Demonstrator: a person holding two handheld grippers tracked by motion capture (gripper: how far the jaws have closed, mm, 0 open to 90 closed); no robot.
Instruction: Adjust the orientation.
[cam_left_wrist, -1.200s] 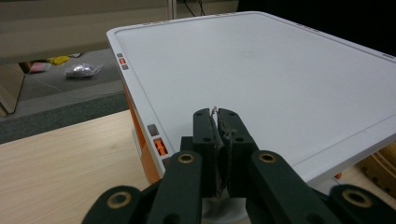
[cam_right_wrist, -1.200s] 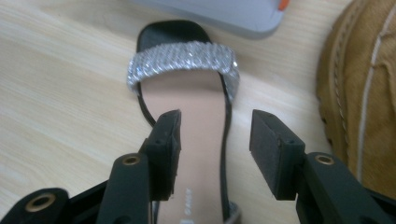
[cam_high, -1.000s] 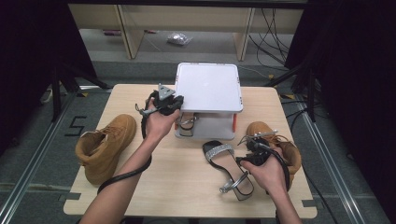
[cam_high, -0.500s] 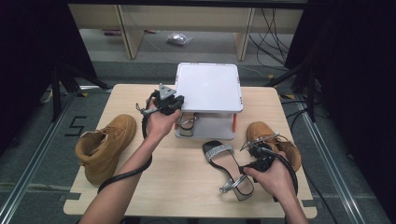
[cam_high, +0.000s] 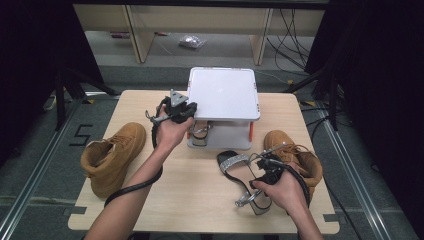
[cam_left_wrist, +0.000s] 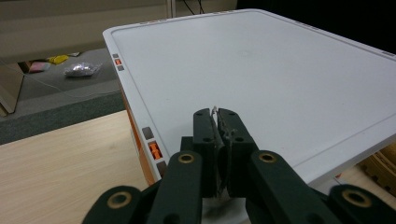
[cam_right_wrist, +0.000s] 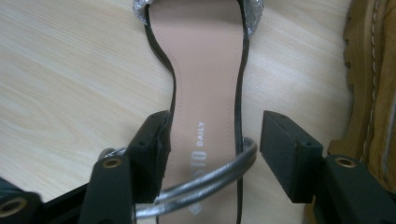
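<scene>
L tongs (cam_left_wrist: 219, 140) pinch a thin strap, R tongs (cam_right_wrist: 215, 149) just spreading (sandal (cam_right_wrist: 201, 70) between, unpinched).

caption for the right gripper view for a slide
Right gripper open astride a silver-strapped sandal on the wooden table.

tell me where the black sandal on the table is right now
In the high view the black sandal lies near the table's front right, beside the tan boot, with the right gripper over its heel.

Both forearms are bare of sleeves, each hand gripping black tongs, left tongs (cam_high: 192, 107) topped by a grey three-cornered plate, right tongs (cam_right_wrist: 212, 142) with brass-ringed screws, thick black cables trailing.
</scene>
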